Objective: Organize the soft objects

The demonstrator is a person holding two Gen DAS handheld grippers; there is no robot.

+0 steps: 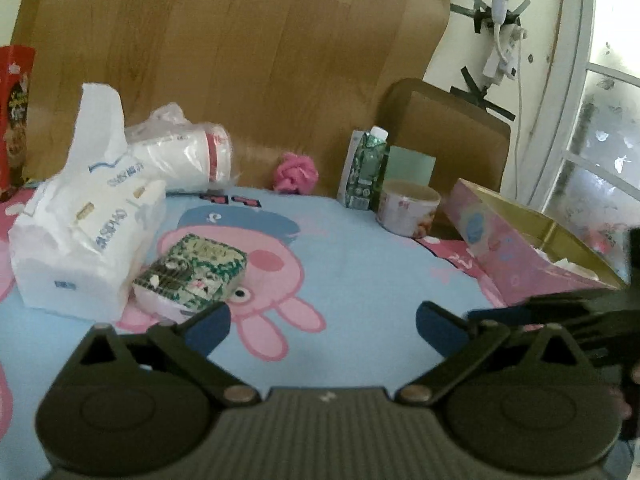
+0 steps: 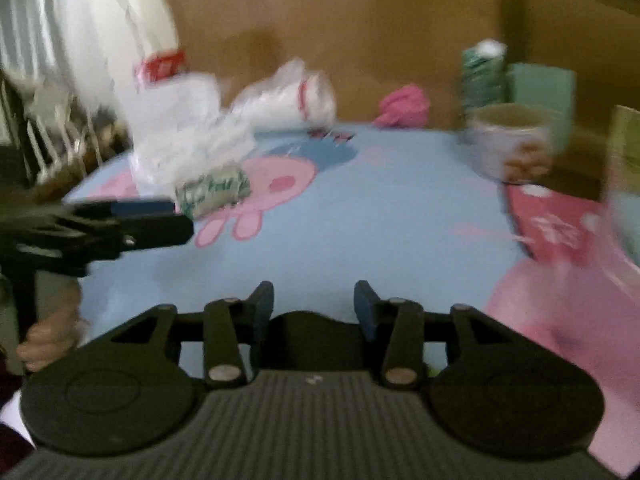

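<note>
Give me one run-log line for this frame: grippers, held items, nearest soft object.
left gripper: open, empty | right gripper: open, empty | nearest soft: green-patterned pack beside white tissue pack | pink box: open

Green-patterned tissue pack [image 1: 192, 276] flat beside white tissue pack [image 1: 84, 236] (one sheet upright) on cartoon cloth.

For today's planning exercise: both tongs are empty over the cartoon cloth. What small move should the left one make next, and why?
Probably ease the left tongs forward and left onto the small green-patterned packet. They stand wide open and empty, and that packet lies nearest, just beyond the left finger, beside the white tissue pack. The right tongs are further off.
</note>
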